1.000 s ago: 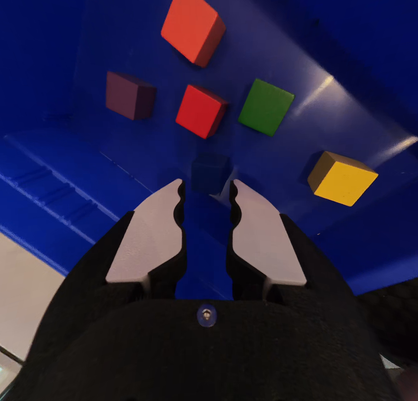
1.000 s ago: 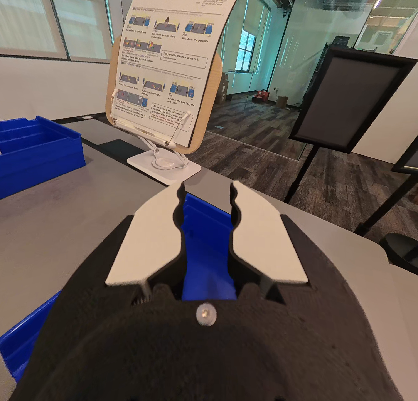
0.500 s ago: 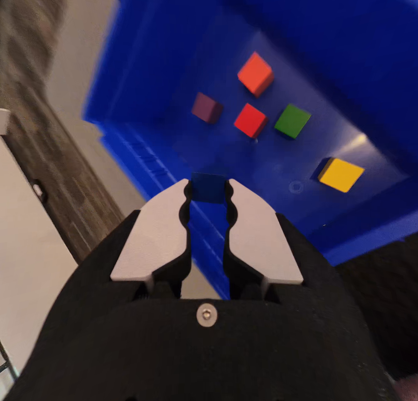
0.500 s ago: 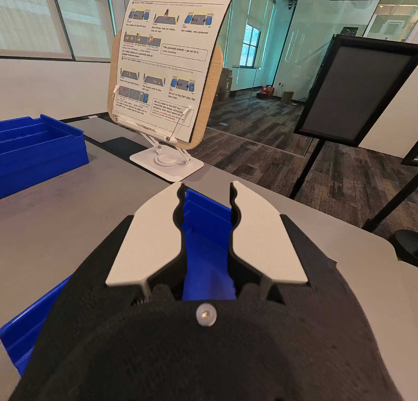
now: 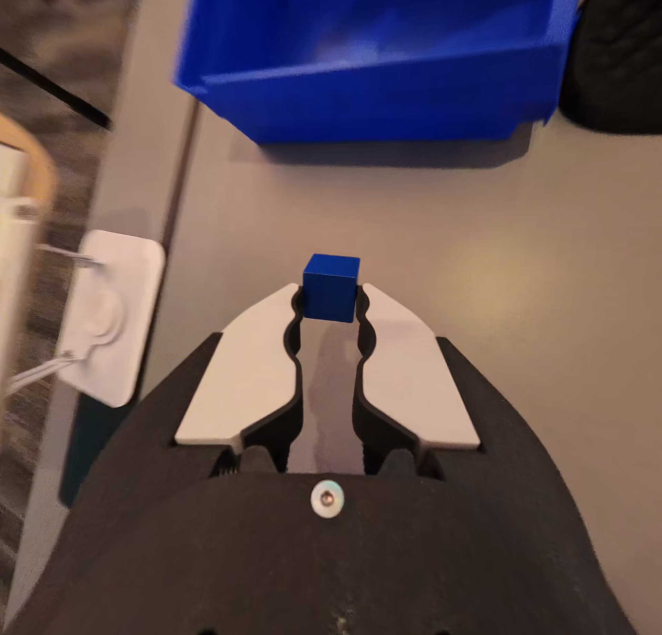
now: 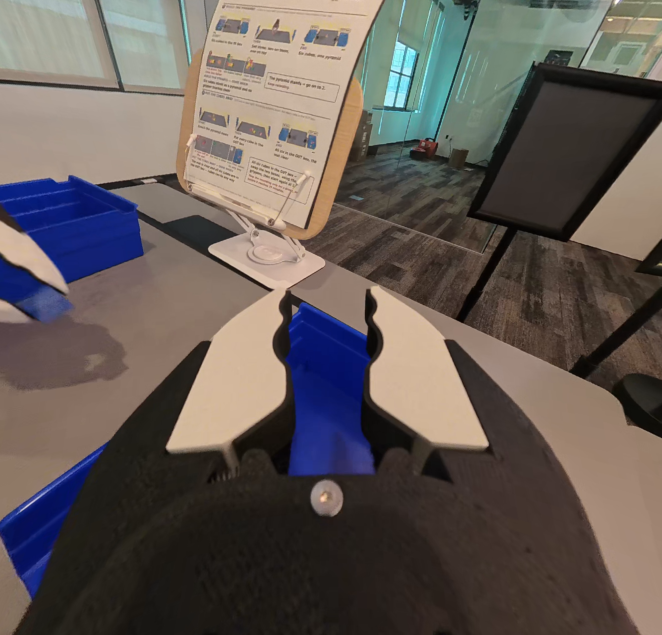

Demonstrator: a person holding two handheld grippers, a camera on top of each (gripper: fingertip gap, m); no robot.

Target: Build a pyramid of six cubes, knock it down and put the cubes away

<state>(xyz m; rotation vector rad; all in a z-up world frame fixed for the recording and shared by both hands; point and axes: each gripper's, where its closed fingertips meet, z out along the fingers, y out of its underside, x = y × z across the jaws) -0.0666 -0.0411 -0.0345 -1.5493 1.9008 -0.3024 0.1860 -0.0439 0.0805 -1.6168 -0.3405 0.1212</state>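
- The blue cube sits pinched at the tips of the left gripper, whose fingers press against its two side faces; it hangs over bare grey table, apart from the blue bin beyond it.
- Judging by this, the build is at its very start: this looks like the first cube being carried to the spot for the bottom row, with no other cube on the table in view.
- The next move calls for lowering the cube flat onto the table, leaving room beside it for two neighbours, then spreading the fingers without nudging it.
- The right gripper is idle, fingers spread and holding nothing, over a second blue bin.
- Only the right wrist view shows the instruction sheet on its stand and the far blue bin, with the left gripper's tip and cube blurred at its edge; only the left wrist view shows the grip itself clearly.
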